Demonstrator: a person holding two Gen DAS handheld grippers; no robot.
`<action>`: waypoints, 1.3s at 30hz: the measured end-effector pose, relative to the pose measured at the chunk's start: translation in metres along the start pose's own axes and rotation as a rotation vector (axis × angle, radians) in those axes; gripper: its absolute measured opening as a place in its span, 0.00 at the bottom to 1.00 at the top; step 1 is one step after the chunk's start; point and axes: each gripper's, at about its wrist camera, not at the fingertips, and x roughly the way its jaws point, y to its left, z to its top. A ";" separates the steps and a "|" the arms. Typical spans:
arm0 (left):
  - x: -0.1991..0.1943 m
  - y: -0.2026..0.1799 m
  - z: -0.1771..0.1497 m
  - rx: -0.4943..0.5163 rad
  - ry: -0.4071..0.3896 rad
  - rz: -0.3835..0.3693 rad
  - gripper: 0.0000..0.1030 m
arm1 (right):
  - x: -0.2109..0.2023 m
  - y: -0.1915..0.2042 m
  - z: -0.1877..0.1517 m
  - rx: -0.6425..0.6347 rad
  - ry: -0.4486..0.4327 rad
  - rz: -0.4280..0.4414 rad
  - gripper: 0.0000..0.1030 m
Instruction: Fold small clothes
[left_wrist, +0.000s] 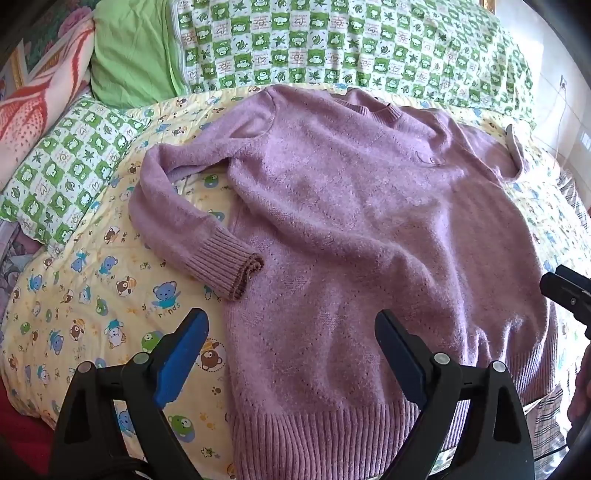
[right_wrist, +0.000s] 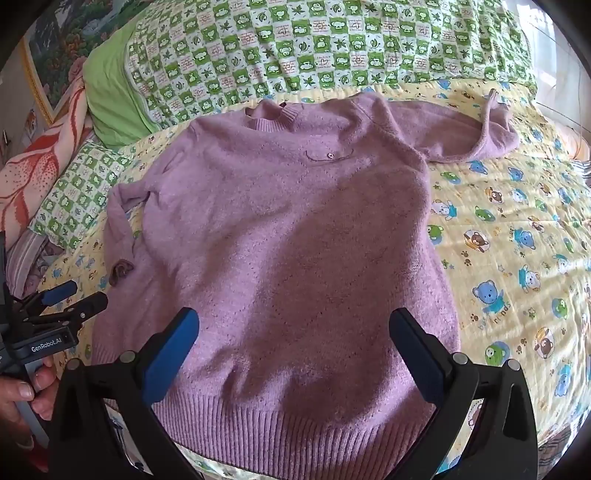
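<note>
Lying flat and face up on a yellow quilted bedspread (right_wrist: 517, 229) printed with cartoon bears: a fuzzy mauve knit sweater (left_wrist: 351, 229), soft and fluffy in the body, with faint pointelle holes across the chest. Running along the sweater's near edge, a ribbed hem (right_wrist: 295, 428); at its far end, a ribbed round collar (right_wrist: 273, 120). Bending back toward the sweater's body on its one side, a sleeve ending in a ribbed cuff (left_wrist: 229, 267), touching the torso. Stretching away on the sweater's other side, the second sleeve (right_wrist: 476, 136), curling at its end. Showing on the chest below the collar, a small pocket seam with a shiny button (right_wrist: 330, 156).

Hovering over the sweater's hem, tilting downward: the left gripper (left_wrist: 291, 354), black-framed with flat blue pads, jaws standing wide apart, clamping nothing. Hovering likewise over the hem, the right gripper (right_wrist: 295, 350), jaws equally wide, nothing between them.

Piling up beyond the sweater's collar, a green-and-white checked quilt (left_wrist: 332, 40) and a plain lime-green pillow (left_wrist: 129, 55).
</note>
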 end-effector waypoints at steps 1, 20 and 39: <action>0.000 0.001 0.000 -0.001 0.000 0.000 0.90 | 0.000 0.000 0.001 0.000 0.000 0.000 1.00; 0.013 -0.003 0.014 -0.010 0.014 -0.016 0.90 | 0.013 -0.001 0.006 0.003 -0.003 -0.005 1.00; 0.038 -0.011 0.033 -0.018 0.035 -0.027 0.90 | 0.024 -0.014 0.026 0.017 -0.005 -0.002 1.00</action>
